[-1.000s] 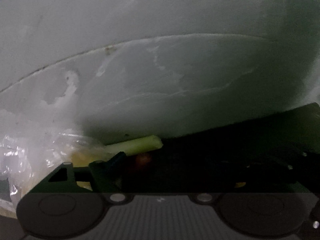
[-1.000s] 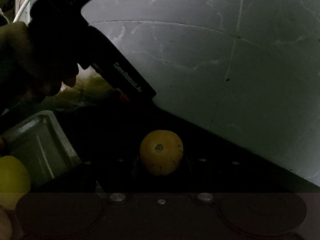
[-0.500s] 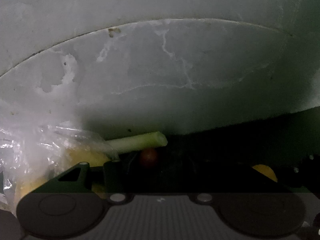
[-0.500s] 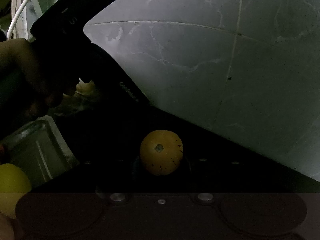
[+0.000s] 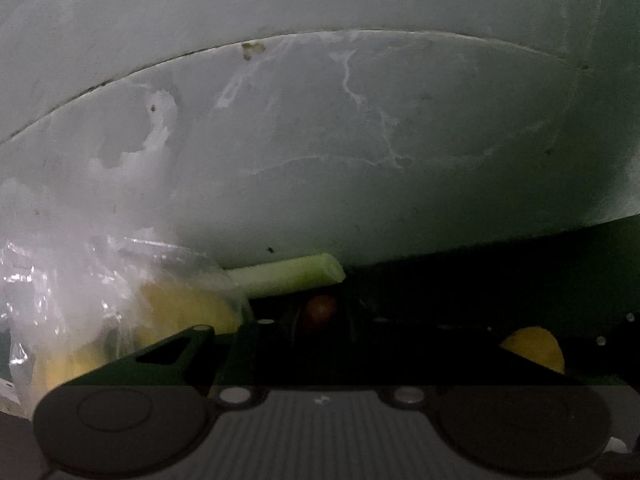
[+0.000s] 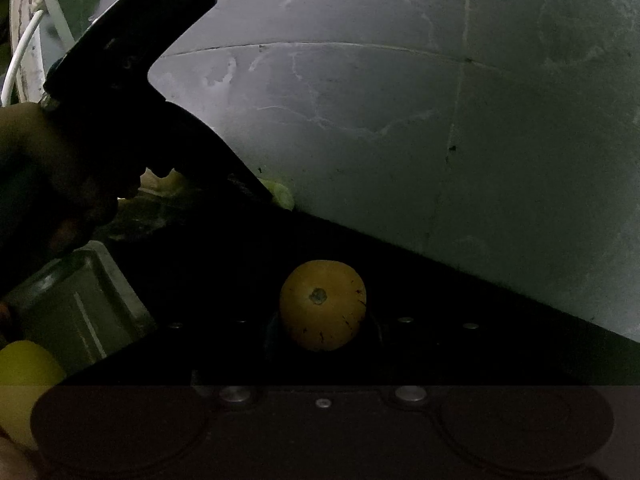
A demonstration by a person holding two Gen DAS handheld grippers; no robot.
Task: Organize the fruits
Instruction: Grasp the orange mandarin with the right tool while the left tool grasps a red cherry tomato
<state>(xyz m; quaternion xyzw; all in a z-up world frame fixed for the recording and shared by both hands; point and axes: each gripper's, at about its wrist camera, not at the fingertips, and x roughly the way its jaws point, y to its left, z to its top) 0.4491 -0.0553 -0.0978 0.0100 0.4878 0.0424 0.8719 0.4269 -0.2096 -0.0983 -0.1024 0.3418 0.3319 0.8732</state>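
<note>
My left wrist camera sits low over the dark worktop (image 5: 500, 280), facing a pale marbled wall (image 5: 320, 140) close ahead, with a plastic bag (image 5: 80, 288) near at its left. My right wrist camera looks along the same worktop towards that wall (image 6: 440, 140), angled left so it catches the left tool (image 6: 132, 64) in a hand (image 6: 60, 184). Both see the wall, a green stalk (image 5: 288, 274) and a yellow fruit (image 6: 322, 305).

From the left wrist view, a plastic bag (image 5: 80, 300) lies at eight o'clock, a stalk (image 5: 288, 274) juts from it toward centre, and a small round fruit (image 5: 320, 308) sits just below the stalk's tip. From the right wrist view, a round fruit (image 6: 322, 304) sits at centre and a tray (image 6: 80, 304) at eight o'clock, with a second fruit (image 6: 24, 376) just below the tray.
</note>
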